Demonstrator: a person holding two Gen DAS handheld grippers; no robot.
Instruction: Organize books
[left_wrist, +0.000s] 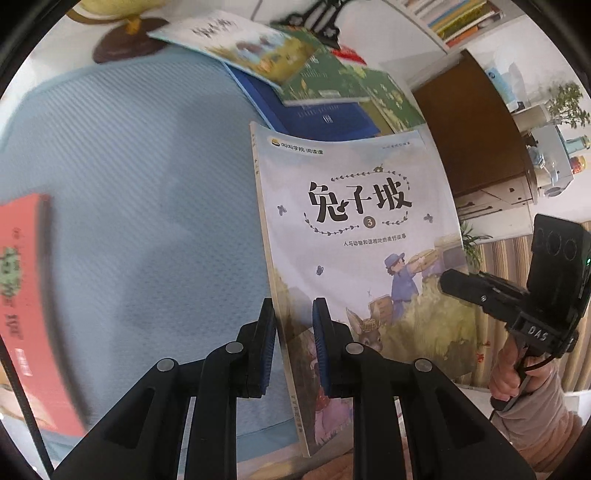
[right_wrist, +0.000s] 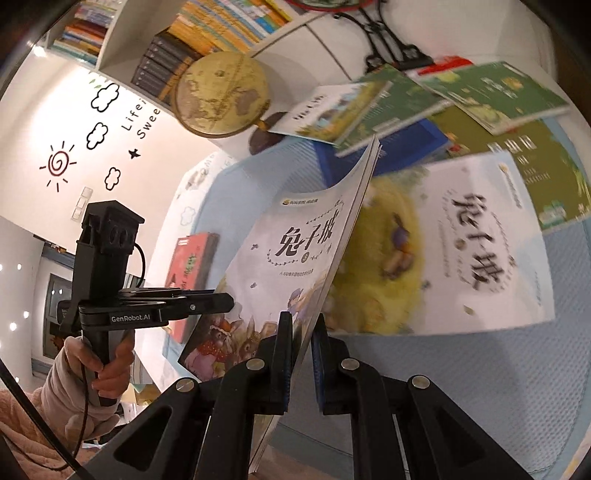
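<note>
Paper-thin, the rabbit book (left_wrist: 354, 236) hung above the blue mat (left_wrist: 129, 184), pinched by our left tongs (left_wrist: 293, 347) at six o'clock and right tongs (right_wrist: 303, 354) on its fore-edge, so uneven pulls risked tearing it.

Both feeds were evenly lit, soft indoor light, no hard glare. I saw heavy fisheye bending and black vignette at the corners. Left view: red book (left_wrist: 26, 295) at left edge smeared, held book's cover (left_wrist: 354, 236) sharp. Right view: the lying book (right_wrist: 461, 243) and green books (right_wrist: 498, 96) upper right motion-blurred; globe (right_wrist: 221, 94) slightly soft.
</note>
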